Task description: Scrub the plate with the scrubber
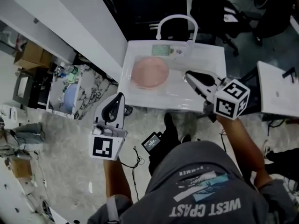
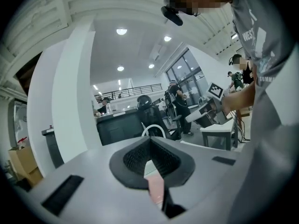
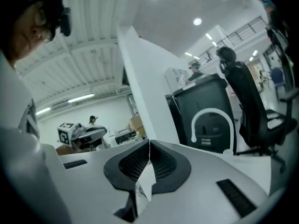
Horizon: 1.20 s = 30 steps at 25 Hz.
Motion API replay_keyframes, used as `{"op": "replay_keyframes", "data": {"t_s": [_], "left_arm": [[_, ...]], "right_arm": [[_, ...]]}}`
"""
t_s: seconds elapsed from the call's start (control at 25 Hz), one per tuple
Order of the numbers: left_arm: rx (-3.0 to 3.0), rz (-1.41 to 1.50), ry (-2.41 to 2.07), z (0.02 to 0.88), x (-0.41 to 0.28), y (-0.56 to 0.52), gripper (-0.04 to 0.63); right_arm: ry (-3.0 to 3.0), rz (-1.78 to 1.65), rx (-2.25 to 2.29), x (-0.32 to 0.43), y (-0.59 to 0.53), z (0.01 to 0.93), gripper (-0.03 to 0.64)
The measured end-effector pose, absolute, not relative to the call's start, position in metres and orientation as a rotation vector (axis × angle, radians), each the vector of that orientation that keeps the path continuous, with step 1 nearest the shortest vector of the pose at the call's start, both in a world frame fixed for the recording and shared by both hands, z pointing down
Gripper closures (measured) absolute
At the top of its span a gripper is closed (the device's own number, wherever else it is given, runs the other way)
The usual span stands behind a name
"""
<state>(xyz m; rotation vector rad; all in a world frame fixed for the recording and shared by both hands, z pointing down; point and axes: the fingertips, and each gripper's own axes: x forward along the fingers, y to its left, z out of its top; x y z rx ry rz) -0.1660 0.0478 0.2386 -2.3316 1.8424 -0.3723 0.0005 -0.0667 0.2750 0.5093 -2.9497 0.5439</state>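
A pink plate (image 1: 149, 72) lies in the basin of the white sink (image 1: 212, 55). A green scrubber (image 1: 160, 50) rests on the sink's back rim beside the white faucet (image 1: 176, 22). My right gripper (image 1: 188, 74) hovers over the sink's right side, to the right of the plate, shut with nothing between its jaws. My left gripper (image 1: 119, 97) hangs in front of the sink's left corner, shut and empty. In the left gripper view the jaws (image 2: 150, 141) meet, and a sliver of the pink plate (image 2: 156, 188) shows below them. In the right gripper view the jaws (image 3: 149, 143) are closed, with the faucet (image 3: 212, 120) ahead.
A white wall panel (image 1: 84, 22) runs along the sink's left. Boxes and clutter (image 1: 65, 90) lie on the floor at left. A white side table (image 1: 280, 90) stands at right, and black chairs (image 1: 219, 8) behind the sink. A small black device (image 1: 152, 142) lies on the floor by my foot.
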Motion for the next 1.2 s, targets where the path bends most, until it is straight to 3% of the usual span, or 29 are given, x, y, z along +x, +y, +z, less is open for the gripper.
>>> {"op": "replay_keyframes", "data": {"t_s": [0.36,1.2], "left_arm": [[-2.448,-0.357,1.588,0.21,-0.095,0.08,0.594],[-2.47,-0.323,1.675,0.216,-0.095,0.102,0.594]], "right_arm": [[-2.935,-0.194,0.347,0.021,0.049,0.201,0.589],[-2.883,-0.201,0.28,0.019,0.071,0.198,0.588]]}}
